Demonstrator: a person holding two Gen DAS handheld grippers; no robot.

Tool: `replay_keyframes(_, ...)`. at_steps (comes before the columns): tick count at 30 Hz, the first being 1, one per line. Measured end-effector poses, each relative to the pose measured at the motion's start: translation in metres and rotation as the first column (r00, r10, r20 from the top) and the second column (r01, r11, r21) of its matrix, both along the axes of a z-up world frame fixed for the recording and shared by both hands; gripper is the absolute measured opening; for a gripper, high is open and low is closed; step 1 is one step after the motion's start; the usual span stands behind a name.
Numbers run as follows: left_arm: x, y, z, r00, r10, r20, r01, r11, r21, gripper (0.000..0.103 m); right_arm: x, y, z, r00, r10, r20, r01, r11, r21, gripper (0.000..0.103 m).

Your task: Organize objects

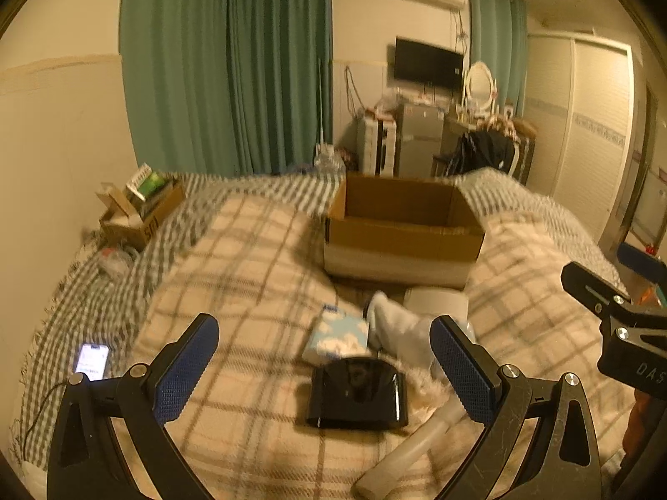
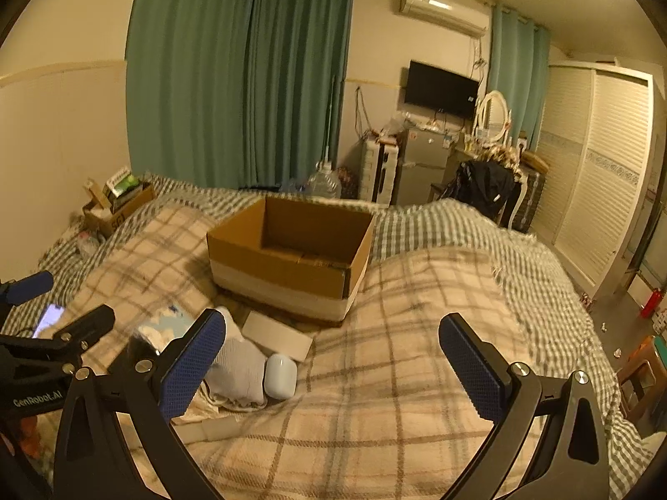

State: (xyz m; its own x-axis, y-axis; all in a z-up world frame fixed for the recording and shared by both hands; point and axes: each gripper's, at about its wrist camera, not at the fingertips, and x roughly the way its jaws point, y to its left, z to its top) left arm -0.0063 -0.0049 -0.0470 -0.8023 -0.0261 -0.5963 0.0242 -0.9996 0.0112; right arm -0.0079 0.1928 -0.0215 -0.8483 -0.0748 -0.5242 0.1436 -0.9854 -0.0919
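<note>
Both your grippers spread wide above the plaid blanket (image 2: 396, 375).
Your left gripper (image 1: 325, 368) frames the black case (image 1: 357, 393); your right gripper (image 2: 333, 368) holds nothing; the cardboard box (image 2: 287, 266) sits beyond.

Left gripper (image 1: 325, 368) spread wide, right gripper (image 2: 333, 364) likewise

Warm yellowish light over a bedroom where green curtains (image 2: 241, 75) cover the far wall, an air conditioner (image 2: 442, 10) sits above a dark wall TV (image 2: 440, 88), a small fridge (image 2: 423, 166) and what looks like an oval vanity mirror (image 2: 494, 114) stand beside white louvred wardrobe doors (image 2: 600, 175).
</note>
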Motion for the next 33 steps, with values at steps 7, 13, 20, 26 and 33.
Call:
replay_keyframes(7,-0.018,0.011,-0.051,0.986,-0.040,0.164,0.041,0.999,-0.005,0.103,-0.024,0.008,-0.032,0.992,0.026,0.121,-0.019,0.998,-0.060,0.103)
replay_keyframes(13,-0.033,0.015,-0.075,0.959,-0.102,0.263,0.096,0.995,0.037,0.078,-0.033,0.009,-0.043,0.985,0.041,0.166,-0.027,0.996,-0.086,0.103)
replay_keyframes(20,-0.020,-0.006,-0.053,0.980,-0.077,0.185,0.057,0.992,0.114,0.077,-0.031,-0.001,-0.040,0.987,0.040,0.155,-0.035,0.999,-0.039,0.103)
replay_keyframes(26,-0.016,-0.032,-0.014,0.997,-0.009,0.075,0.003,0.997,0.082,0.077,-0.045,-0.033,-0.034,0.986,0.078,0.147,-0.082,0.996,0.021,0.103)
replay_keyframes(33,-0.025,-0.050,-0.025,0.995,0.021,0.098,-0.031,0.995,0.099,0.077,-0.079,-0.072,-0.080,0.940,0.143,0.311,-0.164,0.985,0.045,0.086)
